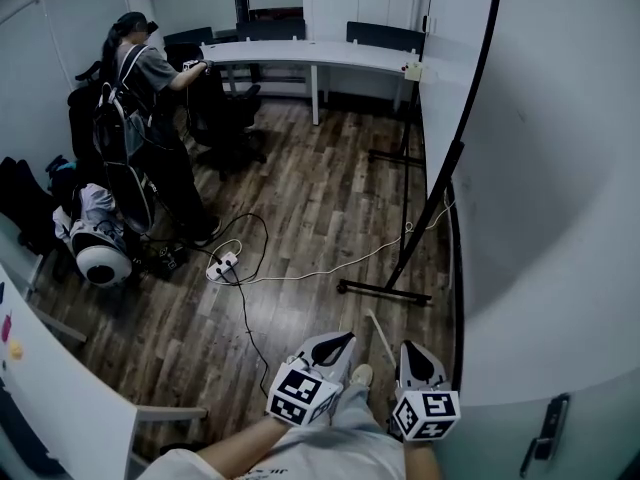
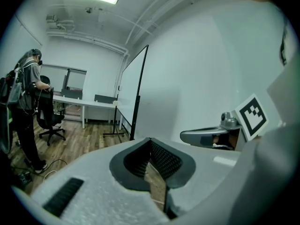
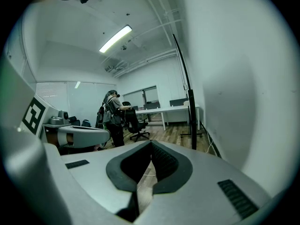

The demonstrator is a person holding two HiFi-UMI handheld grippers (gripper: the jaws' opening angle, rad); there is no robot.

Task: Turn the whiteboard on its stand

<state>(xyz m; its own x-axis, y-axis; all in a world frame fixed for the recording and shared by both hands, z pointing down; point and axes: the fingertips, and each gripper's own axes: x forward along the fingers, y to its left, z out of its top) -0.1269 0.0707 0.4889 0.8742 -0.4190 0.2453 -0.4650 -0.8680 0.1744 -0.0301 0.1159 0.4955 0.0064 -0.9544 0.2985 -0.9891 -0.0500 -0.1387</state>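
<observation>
Both grippers are held low and close in front of the person's body at the bottom edge of the head view, side by side and pointing forward over the wooden floor (image 1: 300,198). The left gripper (image 1: 340,341) has its jaws brought together at the tips with nothing between them; the right gripper (image 1: 410,352) is likewise closed and empty, level with its neighbour (each shows in the other's camera as a grey body with a marker cube). Neither touches the whiteboard (image 1: 455,68), which stands ahead and to the right, its black-framed edge running up along the white wall (image 1: 570,188), nearly parallel to it and just beside it. The stand's foot (image 1: 385,290) reaches out onto the floor just ahead of the grippers. A white cable (image 1: 330,266) runs from the wall side across the floor to a power strip (image 1: 222,265). Left of the board the floor is open up to the white desk (image 1: 310,56) along the far wall, where another person (image 1: 150,98) stands by an office chair (image 1: 225,118).
</observation>
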